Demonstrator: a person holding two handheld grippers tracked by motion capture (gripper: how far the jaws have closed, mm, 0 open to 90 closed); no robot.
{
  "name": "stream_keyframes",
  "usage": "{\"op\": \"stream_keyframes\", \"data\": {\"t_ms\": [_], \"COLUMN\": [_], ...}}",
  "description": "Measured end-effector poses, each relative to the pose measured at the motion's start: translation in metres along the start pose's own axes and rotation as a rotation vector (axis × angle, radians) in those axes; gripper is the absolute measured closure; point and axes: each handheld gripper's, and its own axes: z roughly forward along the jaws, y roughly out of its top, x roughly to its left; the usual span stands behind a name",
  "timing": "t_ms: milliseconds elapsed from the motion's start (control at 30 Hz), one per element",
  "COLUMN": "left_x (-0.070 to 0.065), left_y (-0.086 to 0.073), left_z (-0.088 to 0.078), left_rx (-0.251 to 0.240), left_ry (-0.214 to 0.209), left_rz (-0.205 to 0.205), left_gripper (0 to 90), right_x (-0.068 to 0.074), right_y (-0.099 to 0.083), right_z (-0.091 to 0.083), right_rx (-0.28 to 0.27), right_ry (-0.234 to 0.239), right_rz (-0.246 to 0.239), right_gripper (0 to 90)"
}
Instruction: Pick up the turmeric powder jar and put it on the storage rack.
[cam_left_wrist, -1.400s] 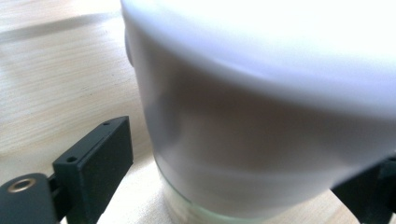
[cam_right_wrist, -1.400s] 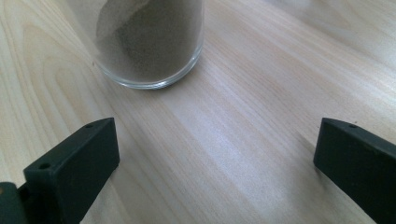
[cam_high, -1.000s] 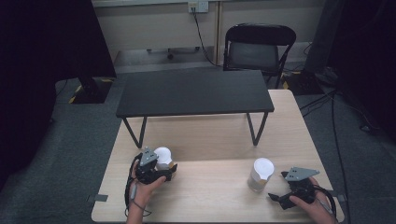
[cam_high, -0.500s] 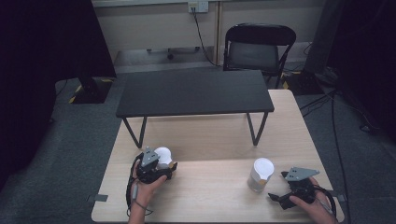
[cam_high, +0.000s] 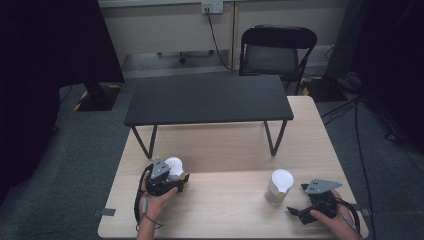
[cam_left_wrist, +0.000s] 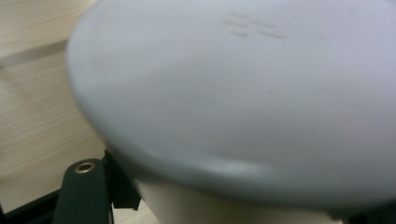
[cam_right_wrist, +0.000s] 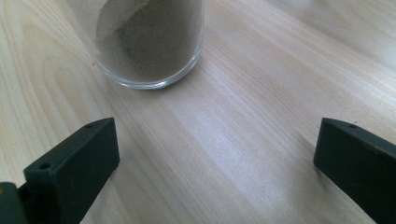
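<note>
Well, at the near edge of the light wooden table (cam_high: 230, 150) the person has 1 gripper in each hand. The left gripper (cam_high: 172, 181) sits at the near left, and a white-lidded cup (cam_high: 174, 166) stands right against its front end. In the left gripper view the cup's white lid (cam_left_wrist: 243, 93) looms huge and blurred, with the pale cup wall just below it, and one black jaw shows at the lower left, hard by the cup. The other jaw is hidden, so I cannot tell whether the gripper is clamped on the cup or only set around it.

Over at the near right, the right gripper (cam_high: 300, 212) lies low on the table with its grey plate on top. Its jaws stand wide apart with nothing between them, bare wood showing in the gap. Just beyond them stands a clear glass jar (cam_right_wrist: 149, 42) holding brownish powder, upright on the wood and apart from both jaws. From the high view the same jar wears a white lid (cam_high: 281, 178).

Farther back, a small black table (cam_high: 207, 97) stands on the wooden one, its legs planted on the wood. Behind that is a black folding chair (cam_high: 278, 50) on the grey carpet.
</note>
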Motion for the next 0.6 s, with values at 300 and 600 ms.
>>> {"op": "stream_keyframes", "data": {"t_ms": [300, 600], "left_x": [0.002, 0.006], "left_y": [0.0, 0.011], "left_z": [-0.004, -0.01], "left_rx": [-0.007, -0.002], "left_ry": [0.004, -0.008], "left_rz": [-0.013, -0.018], "left_gripper": [30.6, 30.6], "right_x": [0.0, 0.0], "right_y": [0.0, 0.0], "right_z": [0.0, 0.0], "right_rx": [0.0, 0.0], "right_ry": [0.0, 0.0], "right_rz": [0.0, 0.0], "right_gripper": [0.0, 0.0]}}
